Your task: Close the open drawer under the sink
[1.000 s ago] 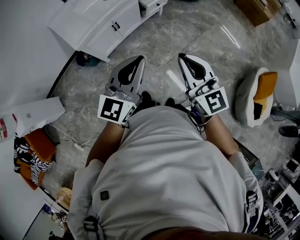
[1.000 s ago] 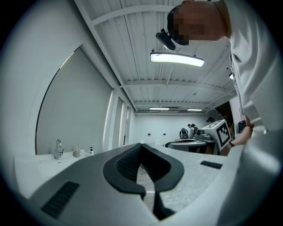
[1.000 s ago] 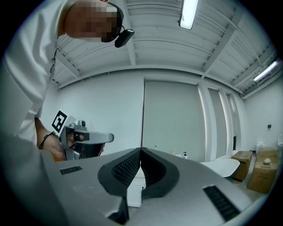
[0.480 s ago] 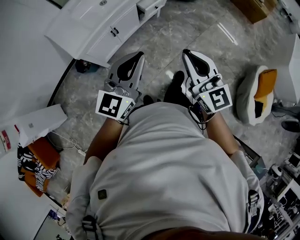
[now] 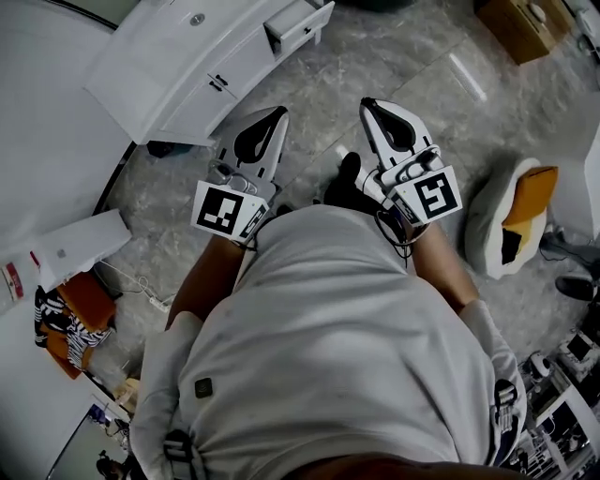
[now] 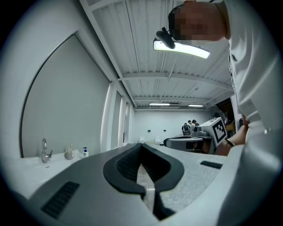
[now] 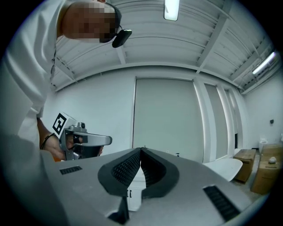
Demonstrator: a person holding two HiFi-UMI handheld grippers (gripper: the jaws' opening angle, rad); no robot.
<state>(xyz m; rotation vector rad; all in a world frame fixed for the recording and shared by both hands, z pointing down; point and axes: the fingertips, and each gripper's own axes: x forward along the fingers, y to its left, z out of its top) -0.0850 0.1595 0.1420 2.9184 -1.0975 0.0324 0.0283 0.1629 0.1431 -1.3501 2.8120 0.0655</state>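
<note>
Grey shirt (image 5: 328, 319) fills the near field in head view. Past it, left gripper (image 5: 280, 113) and right gripper (image 5: 365, 103) are held level, side by side but apart, both pointing to 12 o'clock. Dark shoe (image 5: 345, 183) sits on the floor between them.

- Left gripper view: jaws clenched, tips meeting, nothing in them.
- Right gripper view: same, clenched and empty. White cabinet doors show low behind the jaws.

Drawer (image 5: 298, 25) lies ahead, well apart from both grippers, at about 12 o'clock of the left tips and 11 o'clock of the right tips. It stands pulled out at the right end of the white cabinet (image 5: 178, 66), its front proud of the doors. The cabinet body runs off toward 10 o'clock. Tap (image 6: 44, 151) shows on its top at 9 o'clock in left gripper view.

Room and edges:
- Marble floor (image 5: 375, 56) between tips and drawer is bare.
- Cabinet's lower edge is near, at 9 o'clock of the left gripper.
- White-and-orange bag (image 5: 511, 202) is at 3 o'clock of the right gripper, apart.
- Cardboard box (image 5: 514, 21) is far off at 1 o'clock.
</note>
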